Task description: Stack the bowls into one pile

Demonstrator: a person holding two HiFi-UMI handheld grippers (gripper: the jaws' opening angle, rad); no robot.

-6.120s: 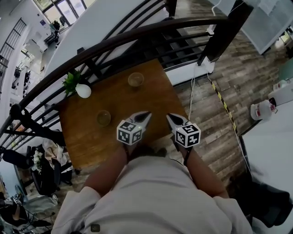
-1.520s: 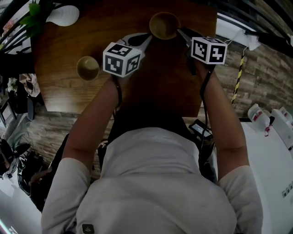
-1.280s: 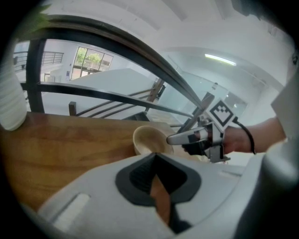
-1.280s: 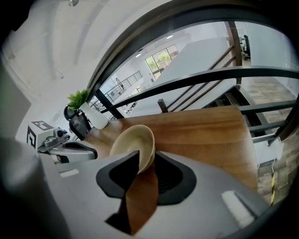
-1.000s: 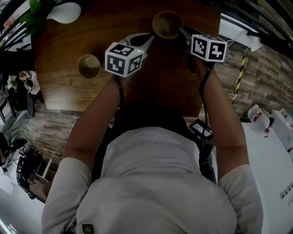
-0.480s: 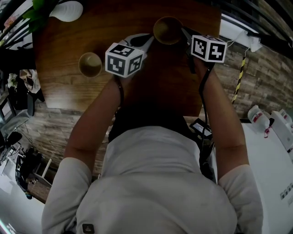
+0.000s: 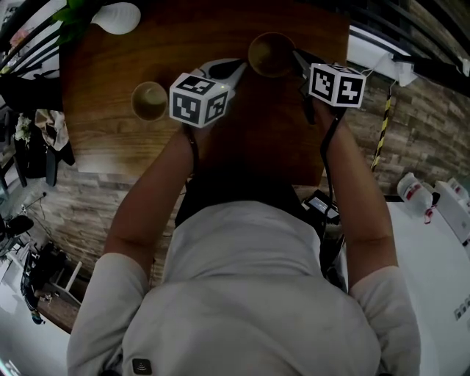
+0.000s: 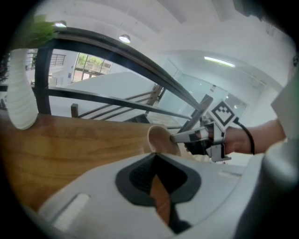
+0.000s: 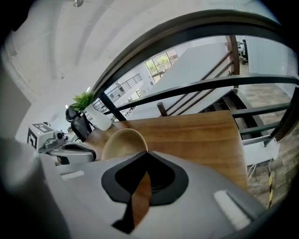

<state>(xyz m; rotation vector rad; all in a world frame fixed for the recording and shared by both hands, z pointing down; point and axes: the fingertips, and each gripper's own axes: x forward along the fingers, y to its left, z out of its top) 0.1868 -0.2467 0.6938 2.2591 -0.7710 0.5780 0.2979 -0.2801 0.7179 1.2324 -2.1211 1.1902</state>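
Note:
A tan bowl (image 7: 270,53) is at the far side of the wooden table (image 7: 242,139), tilted. My right gripper (image 7: 296,55) has just been closing and is shut on its right rim, which runs into the jaw tips in the right gripper view (image 9: 143,151). The left gripper (image 7: 241,67) is shut with nothing between its jaws. Its tips sit just beside the bowl's left rim, a sliver of table showing between them (image 9: 93,155). From the left gripper view the bowl (image 8: 161,140) lies just past the tips. A second tan bowl (image 7: 150,100) stands on the table's left part.
A white vase (image 7: 116,15) with a green plant stands at the table's far left corner. A dark curved railing (image 9: 196,84) runs behind the table's far edge. The person's arms and torso fill the near part of the head view.
Both grippers and the far bowl have drifted together a little toward the person in the head view. The left bowl and vase keep their places on the table.

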